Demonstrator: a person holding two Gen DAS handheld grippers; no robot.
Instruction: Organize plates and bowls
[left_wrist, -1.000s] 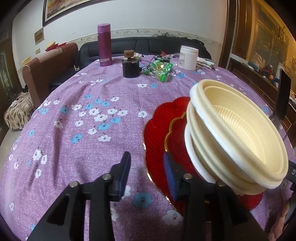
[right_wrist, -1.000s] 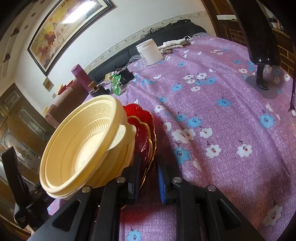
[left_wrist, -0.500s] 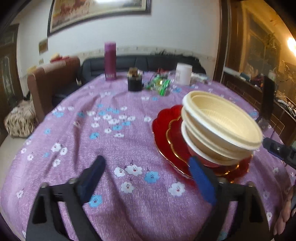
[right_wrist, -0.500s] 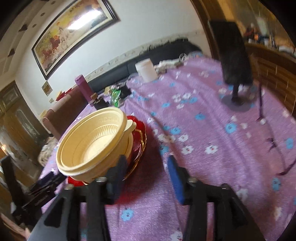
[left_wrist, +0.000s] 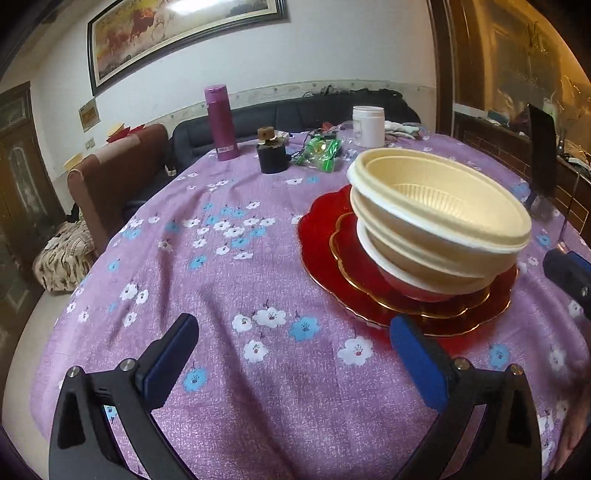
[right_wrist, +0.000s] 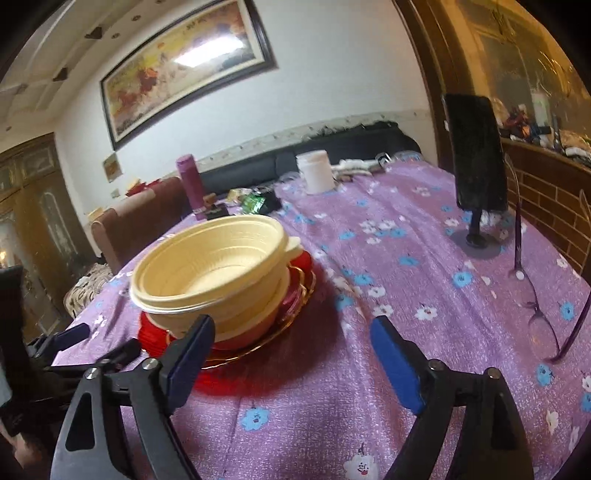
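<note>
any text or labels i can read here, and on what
None can be read.
Label low on the purple flask: too small.
Inscription along the top of the framed painting: blurred.
Plaque on the wall: too small.
White jar, cream bowls, red plates: no lettering visible.

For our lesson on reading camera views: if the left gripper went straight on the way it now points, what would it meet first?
Probably the purple flowered tablecloth: the left gripper, jaws opening with nothing between them, aims down at bare cloth. The red scalloped plates lie to the right of that line, though depth is unclear.
</note>
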